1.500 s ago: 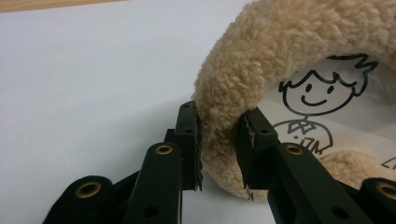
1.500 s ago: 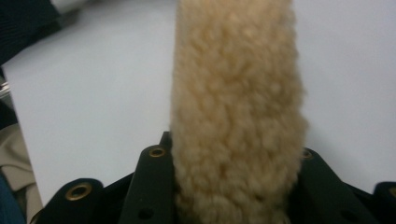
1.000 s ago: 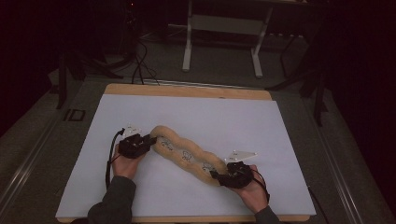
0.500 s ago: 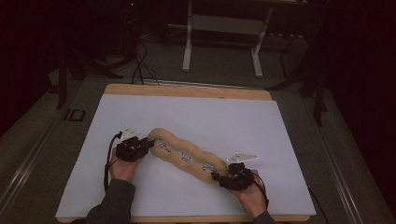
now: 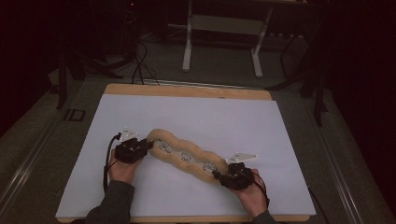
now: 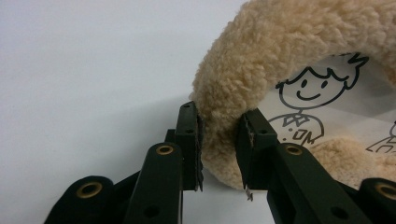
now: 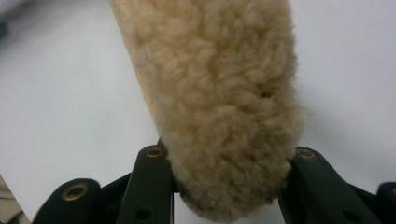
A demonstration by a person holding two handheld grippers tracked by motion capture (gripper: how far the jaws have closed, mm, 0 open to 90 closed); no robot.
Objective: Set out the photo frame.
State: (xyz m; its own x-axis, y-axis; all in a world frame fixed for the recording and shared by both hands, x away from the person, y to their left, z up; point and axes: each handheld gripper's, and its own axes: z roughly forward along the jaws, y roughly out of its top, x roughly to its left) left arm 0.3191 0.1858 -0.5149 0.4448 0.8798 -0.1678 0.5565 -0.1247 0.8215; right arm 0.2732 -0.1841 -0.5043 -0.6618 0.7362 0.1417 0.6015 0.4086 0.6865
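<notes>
Fleece is already caught at both ends: the long tan plush tube printed with line-drawn cartoon figures [image 5: 187, 156] is lying diagonally across the white sheet covering the wooden bench [image 5: 196, 116], running from mid-left down toward the lower right.

You are pinching its upper-left end with the left gripper [image 6: 219, 144]; in the left gripper view the jaws are pressing into the curled fleece edge from either side, with the cartoon print showing just beyond.

Your right gripper [image 7: 229, 186] is taking the lower-right end. Its jaws have just been closing, and in the right gripper view the fuzzy end is sitting between them, filling the gap, with the arms bearing against the pile.

So the grasping seems done or nearly so. What is left, by my reading, is the handling itself, perhaps lifting, straightening or folding the tube, which is resting flat and slightly wavy on the sheet.

Your left hand [image 5: 122, 169] is lying low behind its gripper, forearm coming in from the bottom edge and pointing up and right. Your right hand [image 5: 252, 196] is angling up and left, so the two grippers are facing each other along the tube.
</notes>
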